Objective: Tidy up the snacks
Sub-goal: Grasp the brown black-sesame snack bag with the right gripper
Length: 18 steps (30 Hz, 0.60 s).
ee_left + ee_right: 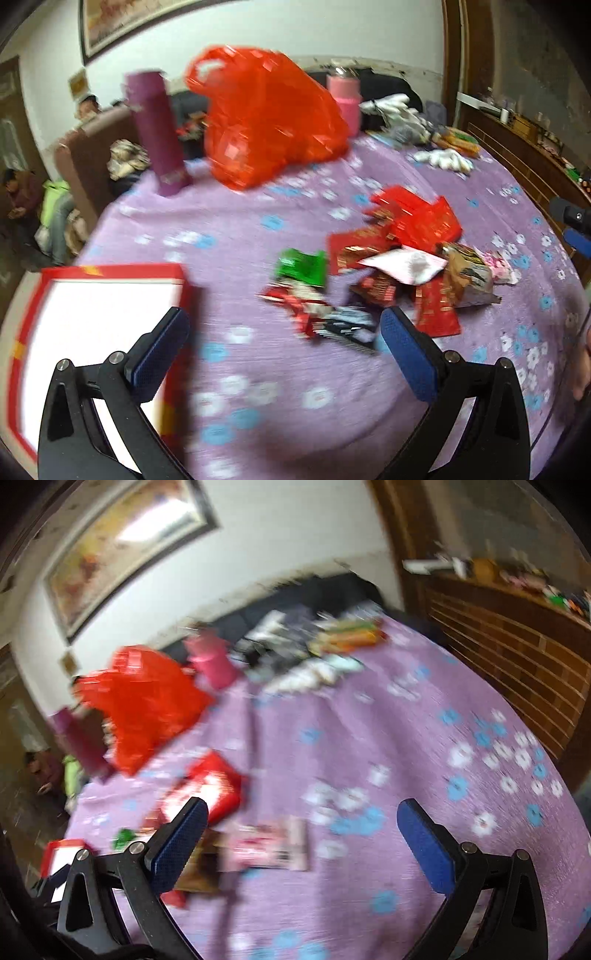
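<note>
- Both views are motion-blurred, the right wrist view worse; print on the wrappers is unreadable.
- Red-rimmed cardboard box with white inside: sits on the table at lower left, partly behind the left gripper's finger, cut off by the frame edge. In the right wrist view only a corner of it shows, at far left.
- Loose heap of snack packets: on the purple flower-print tablecloth, right of centre, just beyond the left gripper. Mostly red foil, overlapping, so an exact count is not possible.
- Separable in the heap: one green packet, one white-and-pink packet, one brown crinkled bag, one dark striped packet nearest the fingertips.
- Left gripper: jaws wide apart, nothing between them, above the cloth between box and heap.
- Right gripper: jaws also spread wide and empty. A pink-and-white packet lies on the cloth between its fingers; contact can't be judged through the blur.
- Far side of the table: one translucent red plastic carrier bag, standing, bulging; one tall purple flask left of it; one pink flask right of it, partly hidden by the bag.
- Far right edge: jumble of white wrappers and an orange-green pack, too smeared to count.
- Background: framed picture on the wall, cropped in both views; seated people at far left, partly hidden by a brown seat back.
</note>
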Tool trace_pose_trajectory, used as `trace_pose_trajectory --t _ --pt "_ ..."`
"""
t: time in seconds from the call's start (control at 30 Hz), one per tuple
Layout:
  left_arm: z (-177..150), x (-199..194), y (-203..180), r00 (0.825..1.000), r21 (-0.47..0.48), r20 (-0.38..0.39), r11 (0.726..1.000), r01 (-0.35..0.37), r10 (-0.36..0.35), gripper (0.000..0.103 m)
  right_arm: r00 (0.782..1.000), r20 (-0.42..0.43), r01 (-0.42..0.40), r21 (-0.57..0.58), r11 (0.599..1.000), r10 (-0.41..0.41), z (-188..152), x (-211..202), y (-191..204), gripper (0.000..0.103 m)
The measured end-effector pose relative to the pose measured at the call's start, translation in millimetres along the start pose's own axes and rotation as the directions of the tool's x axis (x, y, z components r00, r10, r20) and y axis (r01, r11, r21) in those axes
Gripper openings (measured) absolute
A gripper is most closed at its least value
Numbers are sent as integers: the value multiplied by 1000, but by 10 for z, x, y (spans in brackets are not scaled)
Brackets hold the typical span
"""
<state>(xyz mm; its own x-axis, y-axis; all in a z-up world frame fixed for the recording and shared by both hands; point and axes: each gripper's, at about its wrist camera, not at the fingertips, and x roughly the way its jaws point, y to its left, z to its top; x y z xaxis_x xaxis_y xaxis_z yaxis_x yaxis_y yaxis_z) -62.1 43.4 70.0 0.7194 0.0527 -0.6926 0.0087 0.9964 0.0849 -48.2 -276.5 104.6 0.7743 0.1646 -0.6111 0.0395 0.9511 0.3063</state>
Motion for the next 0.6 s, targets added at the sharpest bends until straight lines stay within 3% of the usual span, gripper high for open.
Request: trace_pose_trajectory --t 0.07,0.13,0.3,0.53,0.6 --pt "-25 -147 176 998 -13 40 999 -47 47 103 998 -30 -56 -13 998 56 -9 20 178 103" --pt "-50 -230 314 995 -26 62 996 -80 81 103 987 -120 -116 -30 993 112 -29 178 402 103" --pt "-153 -343 502 983 -34 99 988 -149 152 103 942 -307 -151 -24 988 137 -214 681 795 103" --pt "-160 -443 506 982 -60 142 991 -119 126 103 917 -387 -119 -29 992 99 -490 1061 791 103" --pt "-136 -443 487 981 -63 144 991 -120 128 103 921 -378 -120 -51 991 92 -511 1086 786 102"
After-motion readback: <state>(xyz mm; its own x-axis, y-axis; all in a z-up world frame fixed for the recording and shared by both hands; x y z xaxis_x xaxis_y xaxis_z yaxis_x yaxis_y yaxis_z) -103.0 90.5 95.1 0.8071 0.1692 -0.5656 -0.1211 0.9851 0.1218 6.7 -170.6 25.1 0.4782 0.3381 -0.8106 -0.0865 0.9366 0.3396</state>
